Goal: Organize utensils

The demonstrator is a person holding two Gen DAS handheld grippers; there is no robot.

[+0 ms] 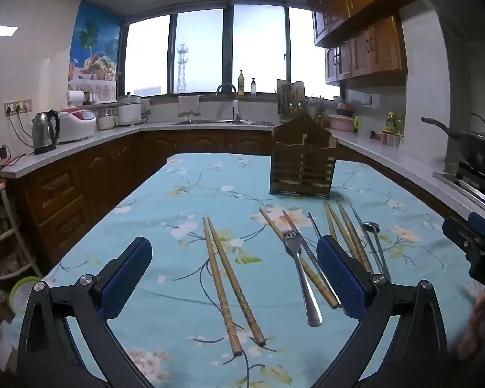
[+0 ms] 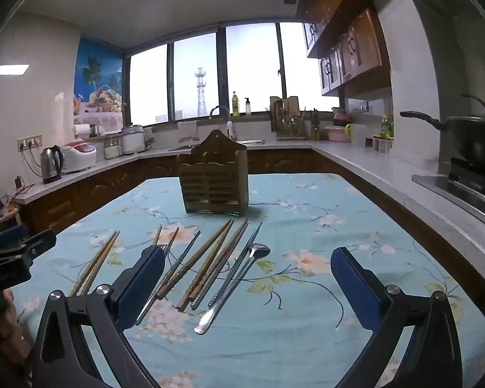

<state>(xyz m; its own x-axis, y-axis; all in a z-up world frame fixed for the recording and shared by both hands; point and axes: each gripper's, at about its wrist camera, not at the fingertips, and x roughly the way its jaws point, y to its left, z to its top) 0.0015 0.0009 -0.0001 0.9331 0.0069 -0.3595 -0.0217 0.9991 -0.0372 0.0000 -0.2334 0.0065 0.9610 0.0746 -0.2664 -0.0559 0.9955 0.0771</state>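
A wooden slatted utensil holder [image 1: 302, 165] [image 2: 214, 179] stands upright far back on the table. Loose utensils lie in front of it. In the left wrist view a pair of wooden chopsticks [image 1: 232, 284] lies between the fingers of my left gripper [image 1: 236, 278], which hovers open above them. A metal fork [image 1: 299, 271] crosses another chopstick beside the right finger. In the right wrist view more wooden chopsticks [image 2: 210, 265], metal chopsticks and a metal spoon [image 2: 236, 284] lie spread out. My right gripper [image 2: 252, 287] is open over them, holding nothing.
The table carries a blue floral cloth [image 1: 184, 200] [image 2: 339, 220]. Counters run around it: a kettle [image 1: 45, 132] and rice cooker on the left, a sink [image 1: 223, 122] at the back, a wok [image 2: 472, 139] on a stove at the right.
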